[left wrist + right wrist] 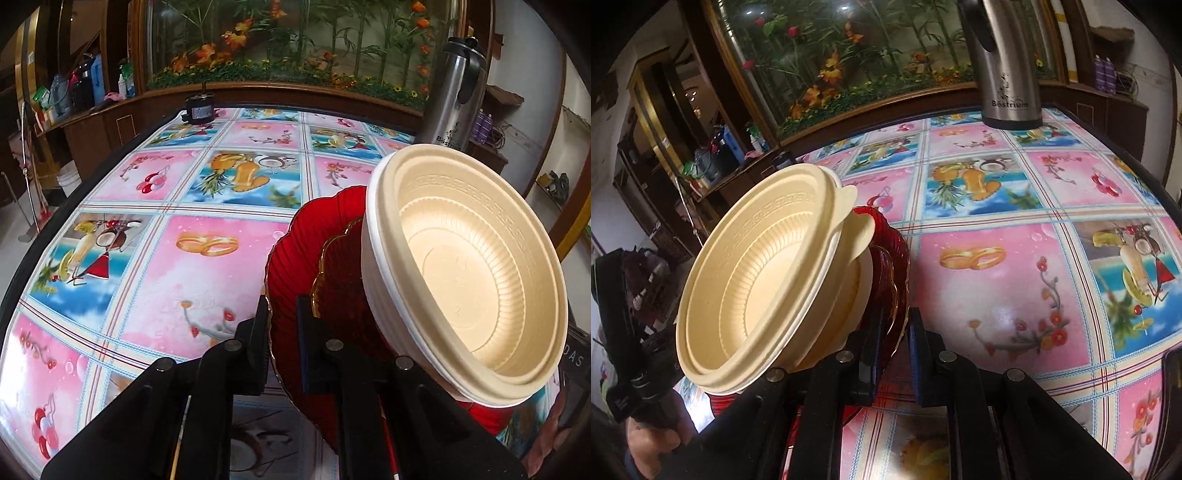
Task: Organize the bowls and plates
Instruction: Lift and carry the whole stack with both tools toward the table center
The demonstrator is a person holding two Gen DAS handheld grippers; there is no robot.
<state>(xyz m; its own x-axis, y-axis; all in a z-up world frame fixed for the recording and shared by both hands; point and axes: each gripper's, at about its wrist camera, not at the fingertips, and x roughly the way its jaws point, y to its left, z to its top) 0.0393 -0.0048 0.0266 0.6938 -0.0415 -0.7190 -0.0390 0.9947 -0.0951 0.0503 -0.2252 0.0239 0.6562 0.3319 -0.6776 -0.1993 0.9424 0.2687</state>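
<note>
Fingers (pixel 258 332) of both grippers, matte black with blue pads, are pinched tight on opposite rims of the ribbed red glass plates (pixel 295 258), scalloped with gold trim. Left gripper (pixel 282 325), right gripper (pixel 892 332). Stacked cream bowls (pixel 472 266), ridged foam-looking plastic, sit on the plates, all held above the glossy printed tablecloth (pixel 184 288). Steel flask (pixel 1008 74) stands farther back.
</note>
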